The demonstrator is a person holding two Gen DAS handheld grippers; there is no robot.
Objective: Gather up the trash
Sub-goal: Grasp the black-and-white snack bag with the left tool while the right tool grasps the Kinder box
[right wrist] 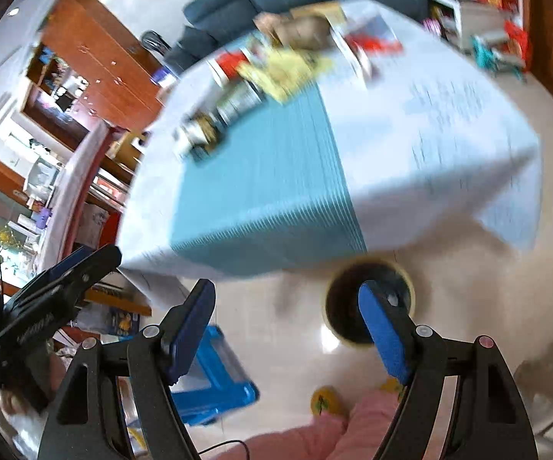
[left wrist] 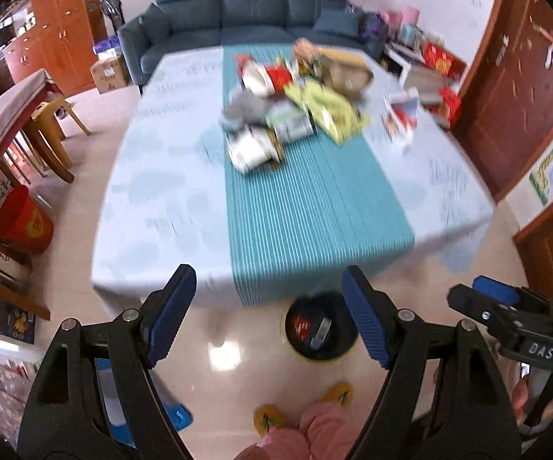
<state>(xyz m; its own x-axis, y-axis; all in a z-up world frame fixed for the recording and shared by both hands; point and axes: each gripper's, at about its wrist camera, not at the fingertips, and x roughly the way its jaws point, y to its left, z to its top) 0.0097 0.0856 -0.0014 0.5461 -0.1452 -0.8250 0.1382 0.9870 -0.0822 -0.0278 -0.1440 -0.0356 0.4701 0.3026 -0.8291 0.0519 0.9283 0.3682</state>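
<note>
Left tongs (left wrist: 268, 306) wide, empty, right tongs (right wrist: 287, 314) wide, empty, label "DAS" (left wrist: 540, 352)

A: What lies on the desk (right wrist: 448, 145)?
B: A blurred heap of trash (right wrist: 276, 69) at the far end of its teal runner (right wrist: 268, 176).
A: And the right gripper (right wrist: 287, 329)?
B: Its blue-padded fingers (right wrist: 385, 341) stand wide apart with nothing between them, above a round bin (right wrist: 337, 306) on the floor.
</note>
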